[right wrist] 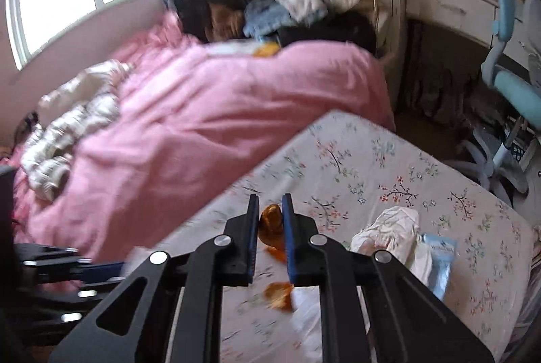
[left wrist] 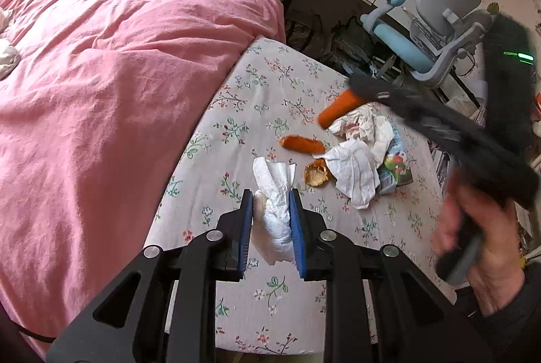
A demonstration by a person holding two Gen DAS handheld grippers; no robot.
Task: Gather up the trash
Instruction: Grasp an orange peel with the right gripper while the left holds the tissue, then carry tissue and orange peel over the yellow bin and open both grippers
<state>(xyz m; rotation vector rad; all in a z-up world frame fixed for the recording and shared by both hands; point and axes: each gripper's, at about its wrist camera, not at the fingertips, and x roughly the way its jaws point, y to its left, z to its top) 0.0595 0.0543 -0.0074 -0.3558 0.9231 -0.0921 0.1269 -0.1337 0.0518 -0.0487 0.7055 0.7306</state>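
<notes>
1. Crumpled white tissue (left wrist: 275,214) is clamped between the left gripper (left wrist: 270,210) pads, its long axis running along the fingers and poking out past the tips, above the floral sheet (left wrist: 270,85).
2. Right gripper (right wrist: 270,217) pinches an orange peel (right wrist: 270,224); in the left view the peel points down-left from its tips.
3. On the sheet beyond the left gripper lie a second peel strip (left wrist: 301,143), a curled peel piece (left wrist: 316,173), more tissues (left wrist: 355,173) and a wrapper (left wrist: 397,170).
4. Left of the sheet lies a pink duvet (left wrist: 118,75).

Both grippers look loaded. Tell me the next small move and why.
Probably carry both loads off to a bin, which no view shows. The left gripper is shut on a crumpled white tissue and the right gripper on a curled orange peel piece, so neither can take the other scraps on the floral sheet.
</notes>
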